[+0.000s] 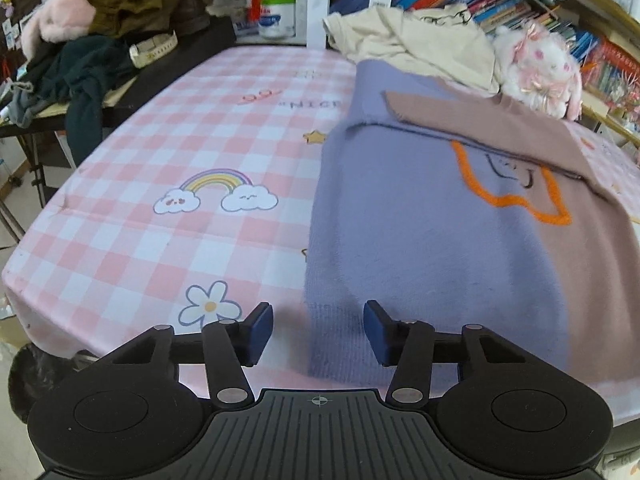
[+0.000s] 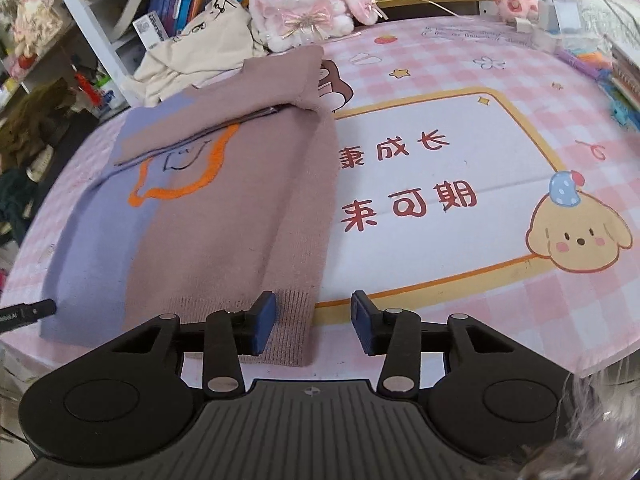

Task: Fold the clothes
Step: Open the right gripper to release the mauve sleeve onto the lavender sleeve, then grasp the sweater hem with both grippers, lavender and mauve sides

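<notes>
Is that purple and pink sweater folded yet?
Partly: the sweater has a sleeve folded across its chest, but the body lies flat.

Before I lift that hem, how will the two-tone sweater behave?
The sweater looks like soft, fuzzy knit lying flat, so it will probably droop between two grip points. The folded-over sleeve lies loose and may slide off. The ribbed hem probably stretches.

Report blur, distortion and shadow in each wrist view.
Left wrist: fisheye bends the pink checked tablecloth; the purple and mauve knit sweater is slightly smeared, with a soft shadow near its hem. Right wrist: same bending; the tablecloth print is sharp, the picture's edges soft.
</notes>
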A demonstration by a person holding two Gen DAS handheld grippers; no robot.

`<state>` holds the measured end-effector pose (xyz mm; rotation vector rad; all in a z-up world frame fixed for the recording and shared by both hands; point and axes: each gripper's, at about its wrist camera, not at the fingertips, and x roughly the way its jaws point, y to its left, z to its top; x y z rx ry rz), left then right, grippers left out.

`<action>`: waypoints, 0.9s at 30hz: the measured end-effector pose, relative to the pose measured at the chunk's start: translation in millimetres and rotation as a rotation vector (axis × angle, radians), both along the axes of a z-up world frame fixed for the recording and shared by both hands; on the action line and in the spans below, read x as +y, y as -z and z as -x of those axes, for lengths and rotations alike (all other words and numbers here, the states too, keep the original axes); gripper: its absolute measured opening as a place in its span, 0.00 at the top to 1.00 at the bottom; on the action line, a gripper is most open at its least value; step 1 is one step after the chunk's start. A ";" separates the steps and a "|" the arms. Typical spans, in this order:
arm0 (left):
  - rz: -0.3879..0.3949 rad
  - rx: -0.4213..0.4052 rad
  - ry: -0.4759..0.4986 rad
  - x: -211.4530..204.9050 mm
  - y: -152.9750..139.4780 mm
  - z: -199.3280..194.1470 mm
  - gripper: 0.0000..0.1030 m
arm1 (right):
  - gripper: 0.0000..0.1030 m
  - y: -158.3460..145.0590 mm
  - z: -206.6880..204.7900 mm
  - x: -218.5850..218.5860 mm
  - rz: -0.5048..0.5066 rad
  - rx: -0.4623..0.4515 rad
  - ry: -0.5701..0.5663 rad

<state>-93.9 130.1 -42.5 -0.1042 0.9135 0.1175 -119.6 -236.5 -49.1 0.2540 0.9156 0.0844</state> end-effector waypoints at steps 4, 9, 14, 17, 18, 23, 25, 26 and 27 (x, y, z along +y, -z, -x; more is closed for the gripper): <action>0.026 -0.014 0.019 1.7 0.3 -3.5 0.77 | 0.77 0.5 -1.8 12.5 0.077 0.000 -0.011; 0.068 -0.010 0.060 -0.4 -11.3 -8.7 0.96 | 0.95 -15.5 0.2 20.0 0.059 -0.054 0.018; 0.117 -0.077 0.153 -5.5 -29.7 -3.9 0.93 | 0.95 -41.2 -0.3 35.1 -0.092 -0.133 -0.076; 0.115 -0.056 0.176 -1.5 -19.0 -3.9 0.91 | 0.91 -30.5 -9.1 39.7 -0.094 -0.080 -0.071; 0.131 -0.054 0.177 1.6 -17.3 -2.7 0.90 | 0.89 -26.2 -10.7 39.3 -0.108 -0.061 -0.065; 0.185 -0.022 0.164 15.9 -8.1 0.0 0.73 | 0.61 -12.5 -15.6 33.7 -0.133 -0.006 -0.006; 0.205 -0.004 0.146 20.9 -4.4 -0.8 0.62 | 0.58 -9.0 -15.9 32.7 -0.106 0.003 0.021; 0.217 0.000 0.138 22.7 -3.6 -1.4 0.52 | 0.58 -6.9 -16.8 30.7 -0.107 0.007 0.032; 0.229 0.000 0.133 24.6 -2.8 -2.0 0.48 | 0.56 -4.7 -18.0 28.1 -0.115 0.011 0.043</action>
